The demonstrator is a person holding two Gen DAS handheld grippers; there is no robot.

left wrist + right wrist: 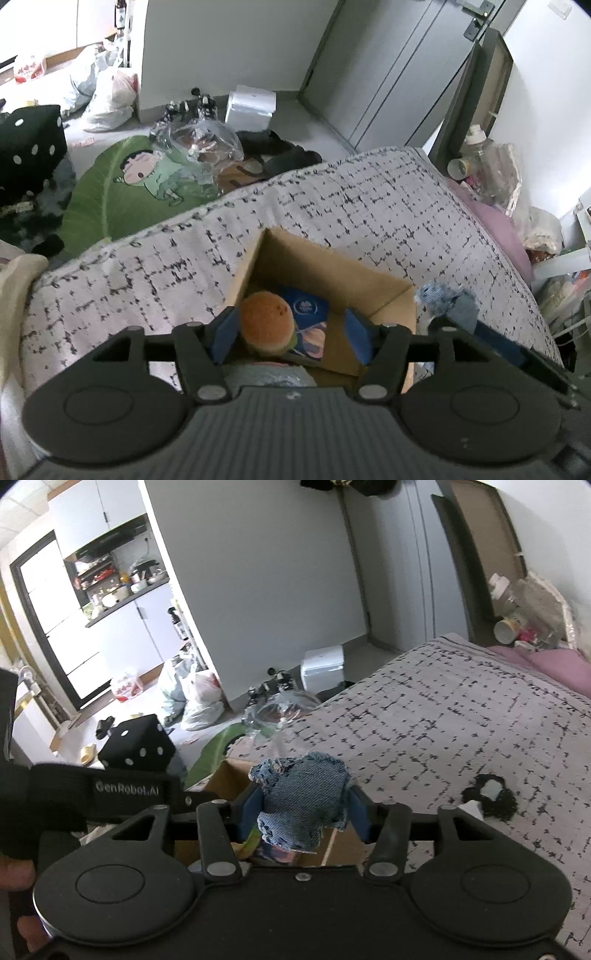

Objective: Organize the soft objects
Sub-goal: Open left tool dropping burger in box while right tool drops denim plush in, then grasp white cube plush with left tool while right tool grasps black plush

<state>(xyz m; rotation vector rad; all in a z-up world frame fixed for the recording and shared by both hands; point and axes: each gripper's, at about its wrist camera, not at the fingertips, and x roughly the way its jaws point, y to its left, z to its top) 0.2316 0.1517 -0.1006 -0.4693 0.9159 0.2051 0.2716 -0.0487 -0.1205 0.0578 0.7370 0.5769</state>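
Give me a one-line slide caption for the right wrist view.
Right gripper holds a denim fabric piece above the cardboard box on the bed.

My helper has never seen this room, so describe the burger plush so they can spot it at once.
Start at the bed with the grey cross-hatched cover; an open cardboard box sits on it. Inside, near the box's left wall, is the burger plush, between the fingers of the open left gripper. It is round with an orange-brown bun top, unlike the flat blue printed packet beside it.

A bed with a black-flecked white cover bears an open cardboard box and a black doily.
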